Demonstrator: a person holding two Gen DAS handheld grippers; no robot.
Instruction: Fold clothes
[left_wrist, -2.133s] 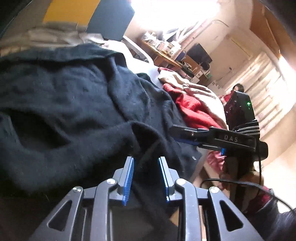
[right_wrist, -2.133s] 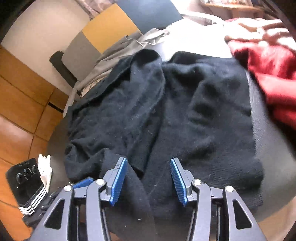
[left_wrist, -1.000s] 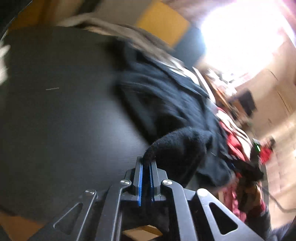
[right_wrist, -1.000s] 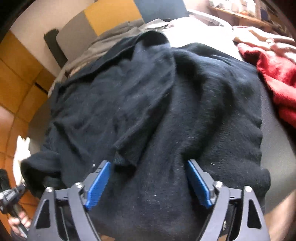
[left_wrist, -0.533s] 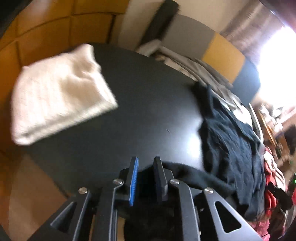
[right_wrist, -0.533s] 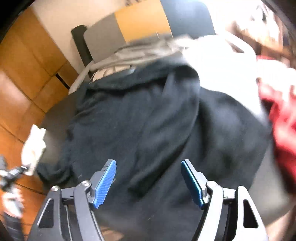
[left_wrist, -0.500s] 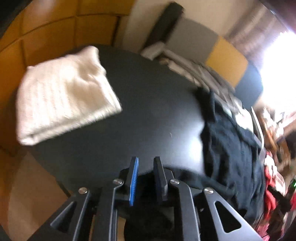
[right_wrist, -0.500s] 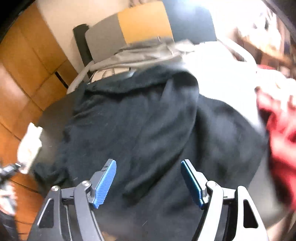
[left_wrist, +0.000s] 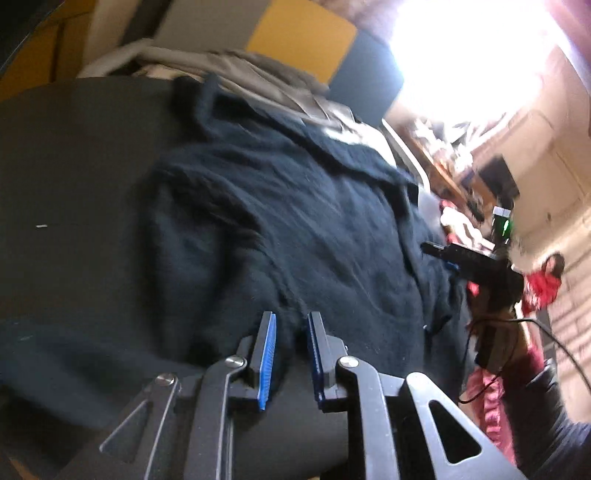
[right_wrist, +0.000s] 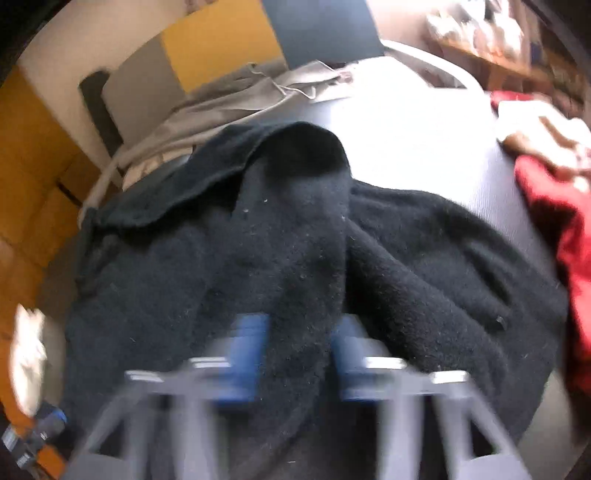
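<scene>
Garment: the dark navy fuzzy knit sweater (right_wrist: 295, 266) fills the centre of both views, rumpled on the round black table (left_wrist: 74, 184), one flap lapped over the middle.
Left gripper (left_wrist: 291, 350): lower centre; jaws narrow, a ridge of knit between the blue pads, though whether they pinch it is unclear.
Right gripper (right_wrist: 295, 362): lower centre, blurred; jaws apart, astride a fold.
Progress: judged partway; edges uneven, no tidy rectangle.
Around: grey cloth (right_wrist: 236, 99) upper middle, red fabric (right_wrist: 554, 206) right edge.
</scene>
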